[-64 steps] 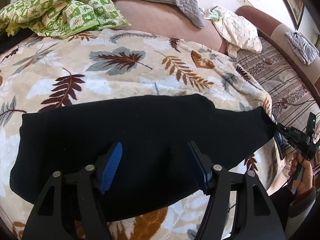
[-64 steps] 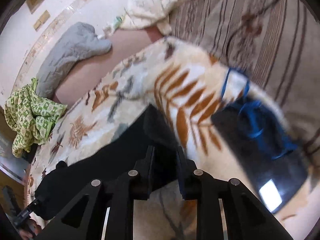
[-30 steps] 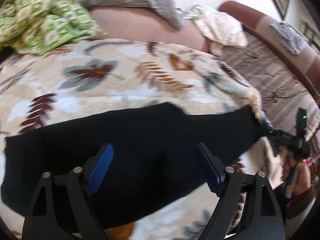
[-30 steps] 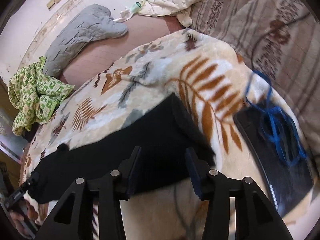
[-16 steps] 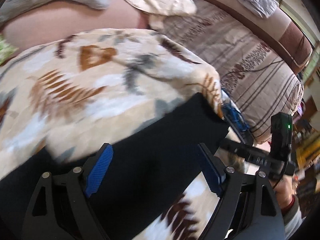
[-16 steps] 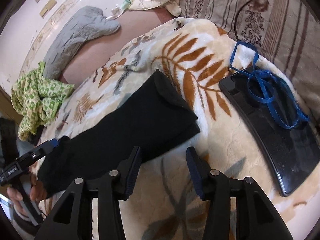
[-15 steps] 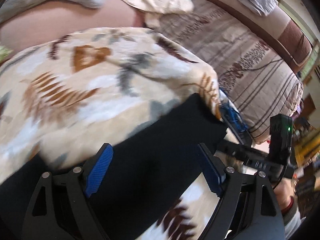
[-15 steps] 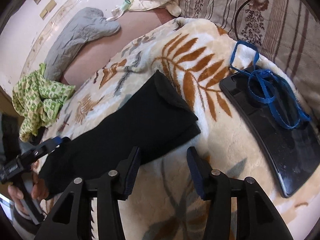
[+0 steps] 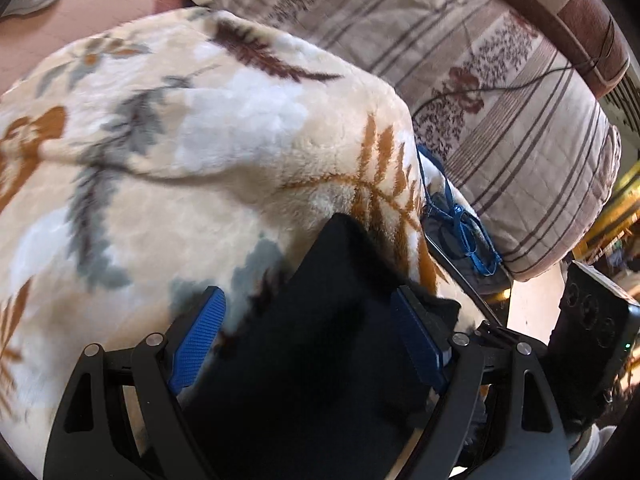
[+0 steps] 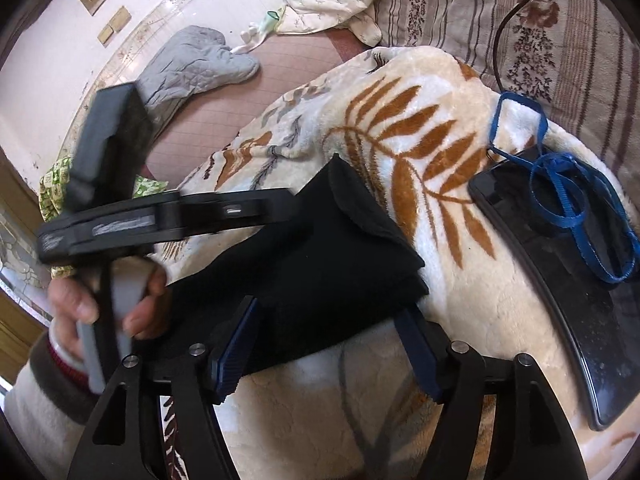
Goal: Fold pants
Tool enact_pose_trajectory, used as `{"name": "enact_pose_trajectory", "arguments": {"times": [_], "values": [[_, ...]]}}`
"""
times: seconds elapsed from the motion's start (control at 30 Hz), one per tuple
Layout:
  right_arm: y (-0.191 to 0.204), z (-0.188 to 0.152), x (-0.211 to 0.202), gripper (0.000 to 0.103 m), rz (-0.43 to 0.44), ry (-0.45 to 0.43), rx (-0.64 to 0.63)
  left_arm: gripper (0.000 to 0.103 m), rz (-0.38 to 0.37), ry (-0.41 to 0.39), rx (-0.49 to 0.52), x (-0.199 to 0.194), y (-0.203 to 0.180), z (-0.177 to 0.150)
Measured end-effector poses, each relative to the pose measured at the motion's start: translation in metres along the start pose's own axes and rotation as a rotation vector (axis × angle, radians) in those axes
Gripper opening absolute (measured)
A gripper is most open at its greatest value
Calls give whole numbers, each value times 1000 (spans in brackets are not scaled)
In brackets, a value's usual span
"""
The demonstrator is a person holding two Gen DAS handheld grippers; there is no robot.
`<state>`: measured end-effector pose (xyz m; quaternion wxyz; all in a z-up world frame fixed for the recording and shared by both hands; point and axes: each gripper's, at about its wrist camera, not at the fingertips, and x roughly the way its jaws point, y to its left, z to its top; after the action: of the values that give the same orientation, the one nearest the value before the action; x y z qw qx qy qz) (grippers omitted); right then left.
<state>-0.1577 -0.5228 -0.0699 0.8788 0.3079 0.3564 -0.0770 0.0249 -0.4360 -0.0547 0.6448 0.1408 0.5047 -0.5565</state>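
Spreading claws [image 9: 308, 340] seemingly over pants [image 9: 320, 360]

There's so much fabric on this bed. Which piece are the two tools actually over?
The plain black pants, lying folded on the cream leaf-print blanket. Both open tools, left and right, straddle them; the other fabrics are patterned or grey.

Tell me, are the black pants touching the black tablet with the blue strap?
Apart. In the right wrist view, a strip of leaf-print blanket shows between the end of the pants and the edge of the tablet.
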Motion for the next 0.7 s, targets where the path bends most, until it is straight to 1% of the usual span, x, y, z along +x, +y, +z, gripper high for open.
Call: {"name": "enact_pose_trajectory", "arguments": {"times": [0.17,0.2,0.23,0.27,0.3,0.33,0.37,0.4,0.43,0.47,0.5,0.57,0.67,0.7], "values": [[-9,5,5,71,51,-20,45,84,-68,15,36,16,-3,7],[-11,7,7,70,58,-22,44,78,-77,13,39,17,-3,8],[-11,8,8,68,59,-25,43,73,-88,15,53,19,-5,9],[-13,8,8,63,50,-31,43,61,-84,14,69,21,-7,10],[-14,9,10,46,32,-33,48,49,-76,14,88,22,-10,9],[-17,9,10,24,21,-34,63,46,-77,16,103,23,-13,9],[-22,10,11,16,33,-35,93,42,-72,11,109,23,-15,9],[-27,11,10,14,65,-42,133,33,-75,8,108,23,-16,9],[-28,13,9,11,81,-49,141,28,-87,4,101,21,-17,10],[-24,14,6,11,81,-57,123,19,-95,-4,93,18,-17,10],[-17,16,3,10,78,-66,93,15,-101,-20,82,10,-17,10],[-3,19,-7,10,94,-91,47,15,-119,-54,71,-6,-16,11],[19,25,-28,9,140,-137,-4,15,-132,-135,52,-50,-15,9],[29,26,-34,9,155,-150,-25,15,-131,-170,44,-71,-13,8]]}}
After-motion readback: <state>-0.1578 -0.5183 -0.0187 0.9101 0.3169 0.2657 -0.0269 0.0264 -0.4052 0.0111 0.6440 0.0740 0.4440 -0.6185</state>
